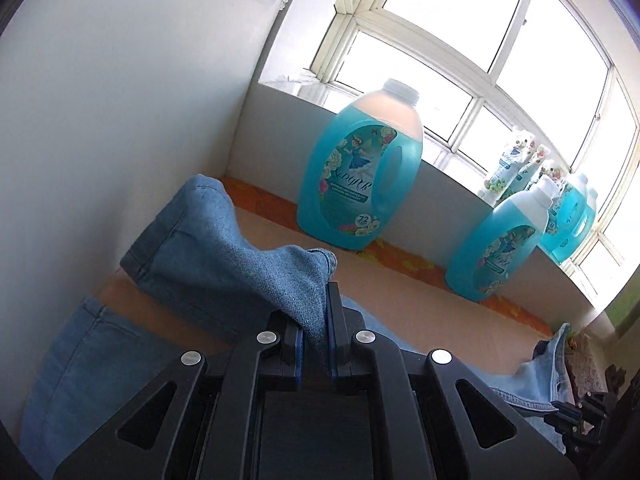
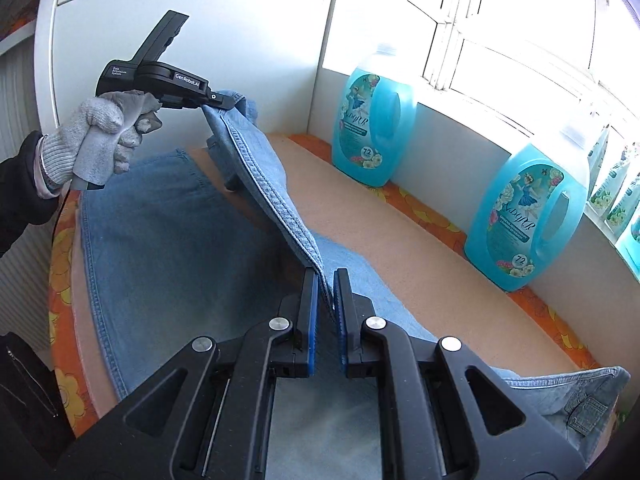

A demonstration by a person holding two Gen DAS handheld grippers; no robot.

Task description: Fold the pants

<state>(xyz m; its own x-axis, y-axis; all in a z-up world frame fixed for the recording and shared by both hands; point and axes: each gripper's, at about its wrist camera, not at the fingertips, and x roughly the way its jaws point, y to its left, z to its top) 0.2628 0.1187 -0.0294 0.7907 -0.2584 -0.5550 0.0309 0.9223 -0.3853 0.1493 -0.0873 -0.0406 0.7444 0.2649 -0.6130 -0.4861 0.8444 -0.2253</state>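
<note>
Right wrist view: my right claw (image 2: 325, 280) pinches the stitched hem edge of the pants (image 2: 168, 248), light blue denim. The lifted strip of hem runs taut from the lower centre of the frame up to my left claw (image 2: 224, 101) at upper left, held in a grey-gloved hand (image 2: 104, 136). The rest of the pants lies flat on the table (image 2: 400, 240), filling the lower left. In the left wrist view, my left claw (image 1: 316, 320) is clamped on a bunched fold of denim at centre, the leg draping off to the left. Blue detergent bottles (image 2: 374, 120) stand along the wall under the window (image 1: 480, 40).
</note>
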